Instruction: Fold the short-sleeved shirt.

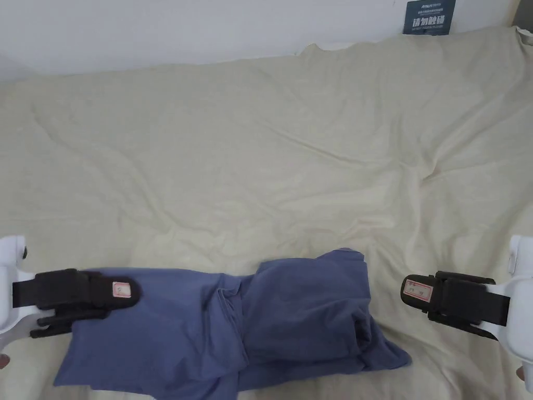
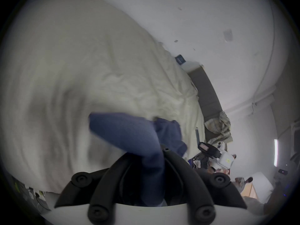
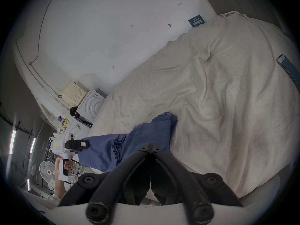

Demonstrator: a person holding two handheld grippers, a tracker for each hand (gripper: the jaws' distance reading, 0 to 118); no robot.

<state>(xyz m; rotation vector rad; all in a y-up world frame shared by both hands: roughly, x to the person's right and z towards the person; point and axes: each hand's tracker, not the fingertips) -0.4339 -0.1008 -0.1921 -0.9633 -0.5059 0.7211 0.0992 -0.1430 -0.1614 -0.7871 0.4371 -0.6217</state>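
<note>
A blue short-sleeved shirt (image 1: pixel 291 317) lies crumpled and partly doubled over near the front edge of the bed. My left gripper (image 1: pixel 127 291) is at the shirt's left end. In the left gripper view, blue cloth (image 2: pixel 129 131) runs in between its two black jaws, which are closed on it at the left gripper (image 2: pixel 162 149). My right gripper (image 1: pixel 411 291) hovers over bare sheet just right of the shirt, apart from it. Its jaws meet at the tips of the right gripper (image 3: pixel 151 145) with nothing between them, and the shirt (image 3: pixel 142 136) lies beyond.
A wrinkled cream sheet (image 1: pixel 260 156) covers the bed, with wide free room behind the shirt. A white wall with a dark sign (image 1: pixel 429 15) stands at the back. A fan (image 3: pixel 47 170) and white appliances (image 3: pixel 90 105) stand past the bed's left side.
</note>
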